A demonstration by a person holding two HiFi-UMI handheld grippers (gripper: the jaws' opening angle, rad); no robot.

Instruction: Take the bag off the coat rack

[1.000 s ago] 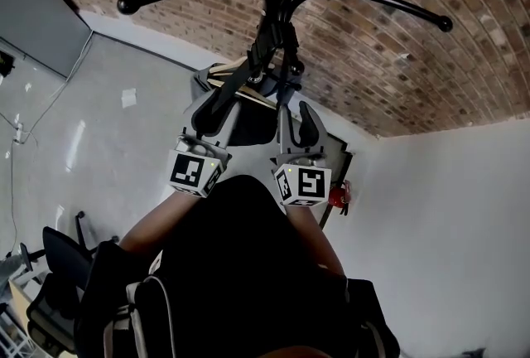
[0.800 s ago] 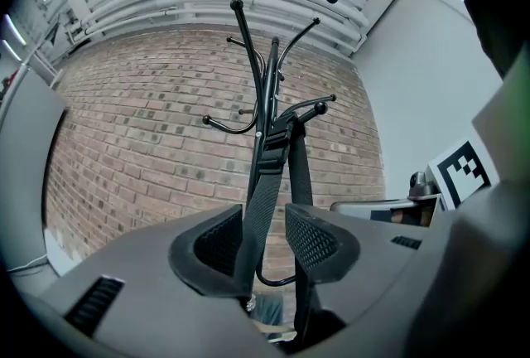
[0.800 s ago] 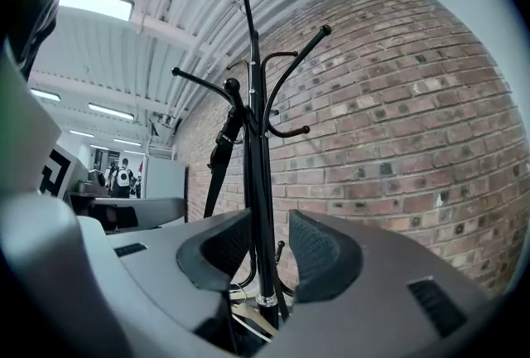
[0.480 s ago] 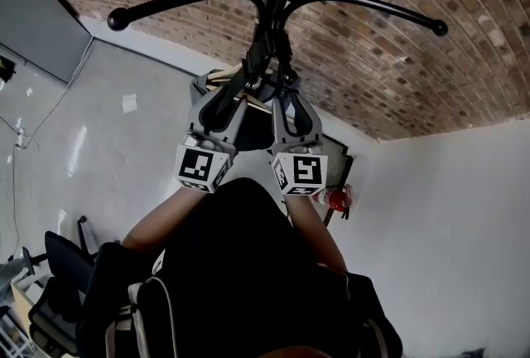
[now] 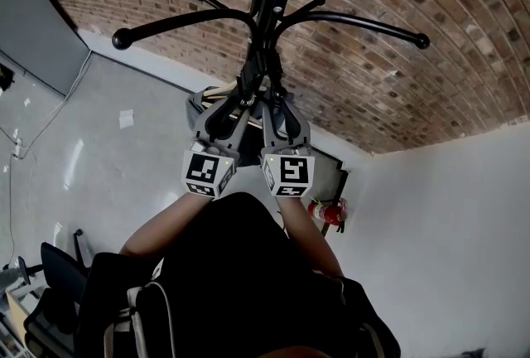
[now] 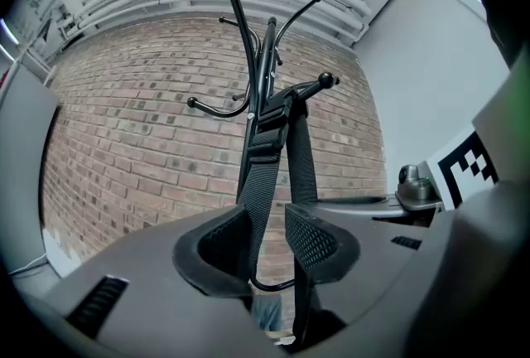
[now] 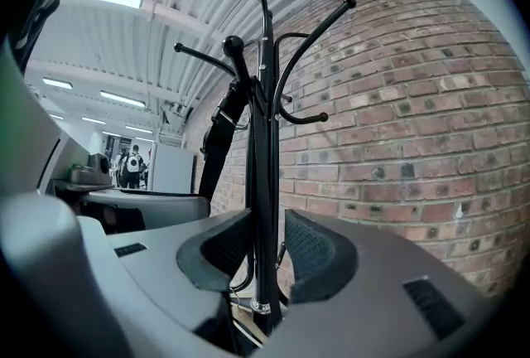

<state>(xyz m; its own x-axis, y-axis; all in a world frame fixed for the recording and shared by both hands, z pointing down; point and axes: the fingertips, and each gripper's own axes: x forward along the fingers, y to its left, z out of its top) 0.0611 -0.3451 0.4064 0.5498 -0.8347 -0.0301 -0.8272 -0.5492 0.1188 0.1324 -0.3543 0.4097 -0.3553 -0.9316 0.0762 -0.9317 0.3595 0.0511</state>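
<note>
As read from the left: left hand-held gripper (image 6: 267, 236) raised at the coat rack (image 6: 263, 66), jaws parted only narrowly. Straddles the bag strap (image 6: 263, 174), webbing running lengthwise up through the gap. Webbing against the left jaw; sliver of brick wall (image 6: 124, 157) showing between webbing and right jaw, so judged not yet pinched. Second run of strap passing behind the right jaw, outside the gap. Both runs climbing to a ball-tipped hook (image 6: 319, 83) and looped over it. Bag therefore on the rack, suspended from that hook; body of the bag below the jaws, not clearly made out in any view.

Further right: rack pole (image 7: 263, 141) upright, framed by the right hand-held gripper (image 7: 267, 244). Jaws likewise narrowly parted, pole filling most of the gap, thin slit left on its right side. Cannot tell whether touching the jaws or standing just beyond them. Probably placed to steady the rack.

Relation governing the next move: long axis of strap roughly vertical, in line with the left jaws; hook above and slightly right of them, ball tip pointing away from the pole and a little upward. Left hand-held gripper the nearer one, strap inside its gap.

Judged next: close on webbing, lift along strap axis until loop clears the ball, then draw outward from the pole. Risks: loop snagging on the ball; rack rocking if pole unbraced.
</note>
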